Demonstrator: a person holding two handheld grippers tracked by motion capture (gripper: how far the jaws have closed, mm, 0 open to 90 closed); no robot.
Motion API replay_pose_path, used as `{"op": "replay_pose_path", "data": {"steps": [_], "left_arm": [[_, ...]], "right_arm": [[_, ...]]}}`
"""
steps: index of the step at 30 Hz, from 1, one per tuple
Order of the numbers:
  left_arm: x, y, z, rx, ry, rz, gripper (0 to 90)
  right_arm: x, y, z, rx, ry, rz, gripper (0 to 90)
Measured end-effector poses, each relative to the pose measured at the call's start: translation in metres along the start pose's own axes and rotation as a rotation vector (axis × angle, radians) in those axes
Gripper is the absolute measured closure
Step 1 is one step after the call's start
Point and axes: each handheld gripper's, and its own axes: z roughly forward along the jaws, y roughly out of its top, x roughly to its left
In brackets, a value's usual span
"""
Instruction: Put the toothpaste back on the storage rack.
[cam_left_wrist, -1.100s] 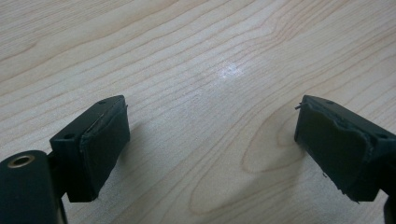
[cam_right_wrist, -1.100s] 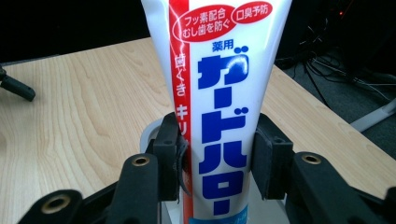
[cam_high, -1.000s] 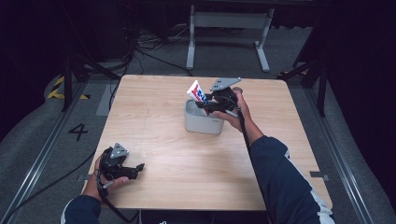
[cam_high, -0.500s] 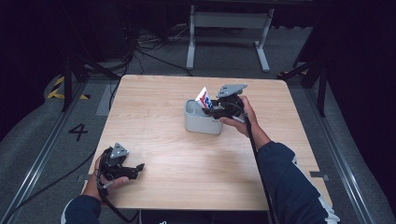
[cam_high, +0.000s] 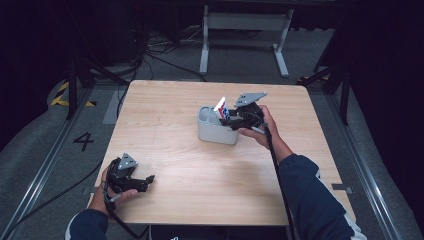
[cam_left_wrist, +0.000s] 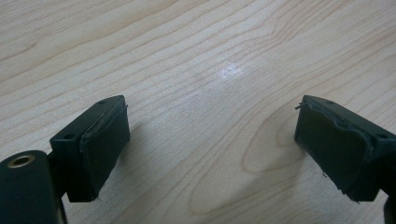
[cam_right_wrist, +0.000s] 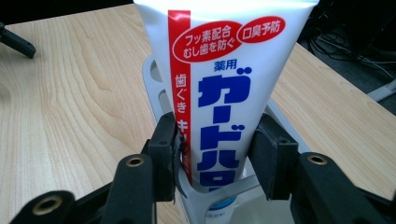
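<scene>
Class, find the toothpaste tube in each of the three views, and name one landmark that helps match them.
High view: toothpaste tube right of centre, standing in the grey holder.
Left gripper view: bare wooden table.
Right gripper view: tube centre, between the right gripper fingers.
Shared landmark: the wooden table.

Pale wood-grain tabletop (cam_left_wrist: 196, 56): smooth, faint sheen. White printed plastic toothpaste tube (cam_right_wrist: 224, 84): glossy. Light grey plastic holder (cam_high: 216, 131): smooth, matt. Black gripper fingers (cam_left_wrist: 100, 144): matt, pads rough-edged.

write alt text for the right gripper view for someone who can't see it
The right gripper's two black jaws clamp a white toothpaste tube with red and blue Japanese lettering, its lower end inside a pale grey plastic holder on a light wooden table.
</scene>
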Motion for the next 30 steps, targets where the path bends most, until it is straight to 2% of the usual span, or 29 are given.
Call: {"op": "replay_pose_path", "data": {"steps": [14, 30], "left_arm": [[0.0000, 0.0000, 0.0000, 0.000, 0.000, 0.000, 10.9], [0.0000, 0.0000, 0.0000, 0.000, 0.000, 0.000, 10.9]], "right_arm": [[-0.0001, -0.0001, -0.0029, 0.015, 0.008, 0.000, 52.5], [-0.0005, -0.0028, -0.0082, -0.008, 0.000, 0.016, 45.9]]}}
